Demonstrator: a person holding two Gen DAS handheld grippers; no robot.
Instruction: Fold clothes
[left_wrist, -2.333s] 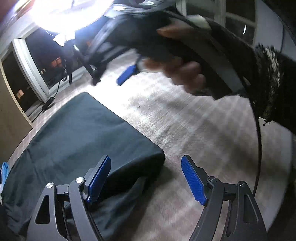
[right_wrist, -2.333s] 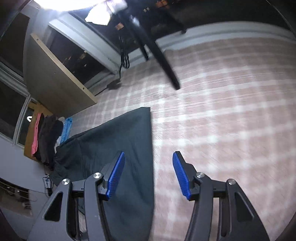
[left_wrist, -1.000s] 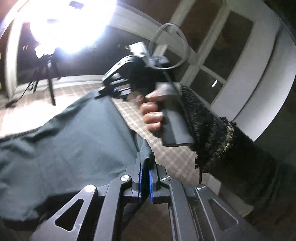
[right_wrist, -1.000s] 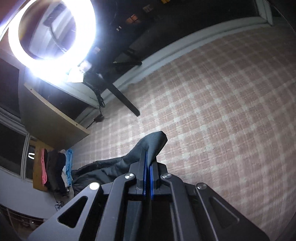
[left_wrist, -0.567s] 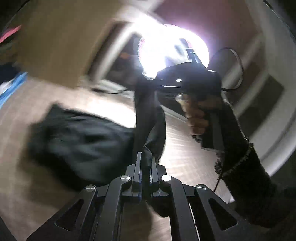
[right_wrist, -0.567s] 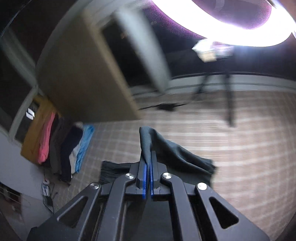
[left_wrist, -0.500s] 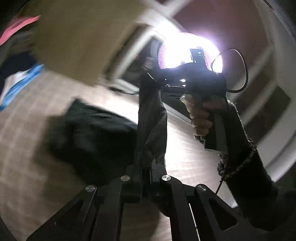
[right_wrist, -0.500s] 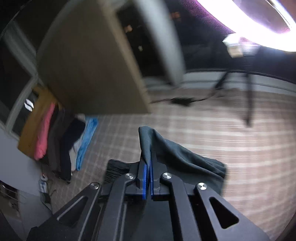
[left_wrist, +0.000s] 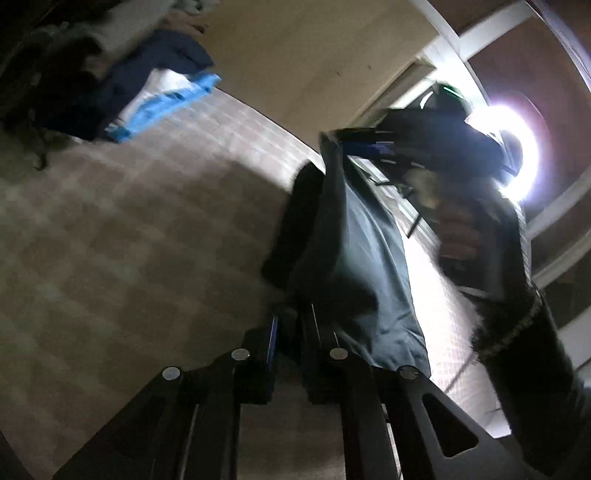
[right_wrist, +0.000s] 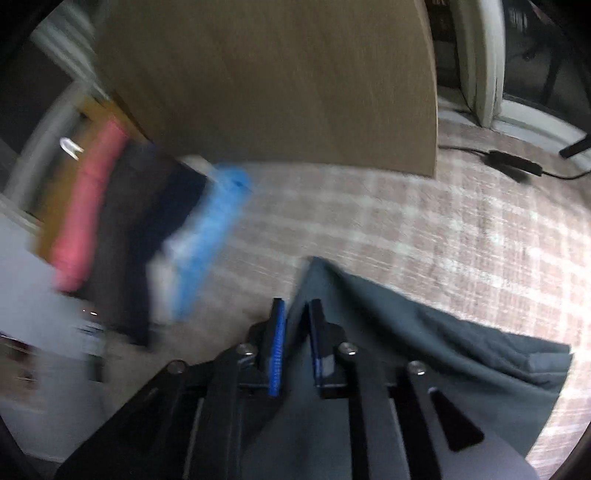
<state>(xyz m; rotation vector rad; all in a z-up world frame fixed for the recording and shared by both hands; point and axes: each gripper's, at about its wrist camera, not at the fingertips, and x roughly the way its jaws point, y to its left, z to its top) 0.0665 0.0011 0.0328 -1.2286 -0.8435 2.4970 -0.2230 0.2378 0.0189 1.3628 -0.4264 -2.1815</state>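
Note:
A dark grey-green garment (left_wrist: 354, 251) hangs stretched between my two grippers above the checked floor. My left gripper (left_wrist: 291, 332) is shut on its lower edge. In the left wrist view the right gripper (left_wrist: 365, 146) holds the garment's upper corner, with the person's hand (left_wrist: 458, 236) behind it. In the right wrist view my right gripper (right_wrist: 295, 321) is shut on the garment (right_wrist: 424, 350), which trails off to the right over the floor.
A pile of clothes (right_wrist: 155, 229), pink, dark and blue, lies at the left by a tan board (right_wrist: 280, 81). The pile also shows in the left wrist view (left_wrist: 147, 92). A bright ring light (left_wrist: 517, 155) glares at the right. A black cable (right_wrist: 513, 166) lies on the floor.
Both grippers closed on the garment, lifted it off the floor and swung it toward the clothes pile. Both views are blurred by motion.

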